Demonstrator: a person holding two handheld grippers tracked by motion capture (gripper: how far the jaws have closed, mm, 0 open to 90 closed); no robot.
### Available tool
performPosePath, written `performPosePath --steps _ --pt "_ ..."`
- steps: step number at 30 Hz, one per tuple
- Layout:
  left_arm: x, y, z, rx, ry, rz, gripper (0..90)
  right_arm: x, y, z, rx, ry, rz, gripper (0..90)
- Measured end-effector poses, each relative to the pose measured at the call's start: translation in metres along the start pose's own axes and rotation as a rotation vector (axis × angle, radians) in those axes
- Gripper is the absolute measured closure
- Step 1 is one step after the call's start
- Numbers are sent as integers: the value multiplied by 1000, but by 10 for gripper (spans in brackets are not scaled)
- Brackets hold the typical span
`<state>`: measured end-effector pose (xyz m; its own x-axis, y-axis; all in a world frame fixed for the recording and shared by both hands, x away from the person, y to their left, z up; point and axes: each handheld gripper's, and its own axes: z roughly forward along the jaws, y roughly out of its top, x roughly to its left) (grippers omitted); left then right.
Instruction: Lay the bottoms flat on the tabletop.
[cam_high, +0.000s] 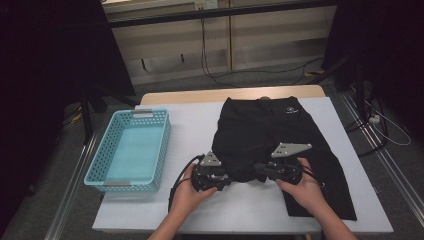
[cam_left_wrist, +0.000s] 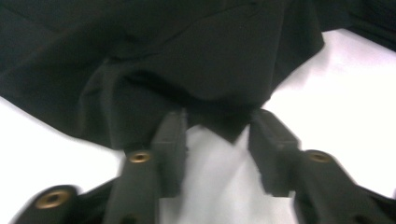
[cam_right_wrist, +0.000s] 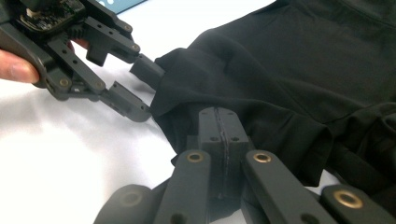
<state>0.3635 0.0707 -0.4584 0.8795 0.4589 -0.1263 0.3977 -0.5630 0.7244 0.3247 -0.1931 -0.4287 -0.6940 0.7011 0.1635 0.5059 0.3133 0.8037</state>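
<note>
A black garment (cam_high: 265, 130) lies spread on the white table (cam_high: 190, 120), its near left part folded over into a bunched edge. My left gripper (cam_high: 229, 177) is at the left end of that fold. In the left gripper view it (cam_left_wrist: 219, 128) is open, with a corner of the cloth (cam_left_wrist: 187, 56) hanging between the fingertips and not pressed. The right gripper view shows the same gripper (cam_right_wrist: 142, 91) open against the cloth's edge. My right gripper (cam_high: 256, 172) comes in from the right. In its own view it (cam_right_wrist: 218, 114) is shut, with the garment's fold (cam_right_wrist: 303, 60) pinched at its tips.
A light blue perforated basket (cam_high: 95, 170) stands at the left of the table, with nothing in it. The garment reaches to the table's far edge and, at the right, almost to its near edge. Black stands and cables sit on the floor around the table.
</note>
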Motion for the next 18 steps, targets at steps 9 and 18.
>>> performPosePath --steps 9,18 --pt "-1 5 7 2 15 -2 694 2 1 5 11 -3 -12 900" --pt "-2 11 -1 14 -53 -46 892 1 0 4 13 -10 -11 900"
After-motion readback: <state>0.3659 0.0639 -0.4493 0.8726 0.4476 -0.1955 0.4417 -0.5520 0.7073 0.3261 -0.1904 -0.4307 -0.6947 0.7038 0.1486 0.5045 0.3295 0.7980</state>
